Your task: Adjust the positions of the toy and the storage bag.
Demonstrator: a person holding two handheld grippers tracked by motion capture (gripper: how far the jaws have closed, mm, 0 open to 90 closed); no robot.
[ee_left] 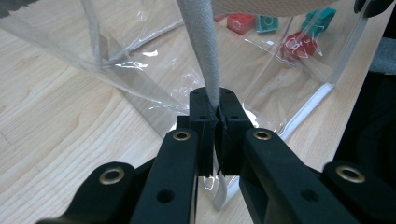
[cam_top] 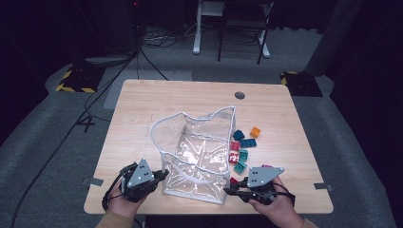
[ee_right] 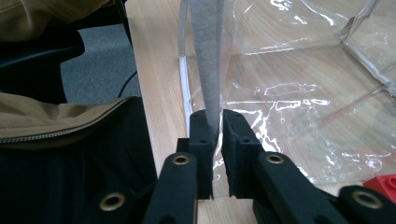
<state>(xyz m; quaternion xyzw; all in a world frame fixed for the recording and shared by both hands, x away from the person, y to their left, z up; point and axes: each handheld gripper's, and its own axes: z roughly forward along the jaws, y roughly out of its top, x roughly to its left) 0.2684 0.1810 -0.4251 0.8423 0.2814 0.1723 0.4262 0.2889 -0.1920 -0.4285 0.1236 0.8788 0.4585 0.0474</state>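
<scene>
The clear bag (cam_top: pixel 197 156) stood near the worktop's (cam_top: pixel 142 102) near edge, bricks (cam_top: pixel 242 147) just right. Each hand-held gripper, left (cam_top: pixel 161 175) and right (cam_top: pixel 231 189), was clamped on its grey trim (ee_left: pixel 205 51). Best to pull evenly apart, keeping the mouth open.

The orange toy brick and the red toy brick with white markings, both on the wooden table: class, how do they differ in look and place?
The orange toy brick lies farthest from the clear plastic bag, apart from the cluster. The red toy brick with white markings sits right beside the bag's wall. The orange one looks plain; the red one bears white markings. Both rest on the wooden table, outside the bag.
</scene>
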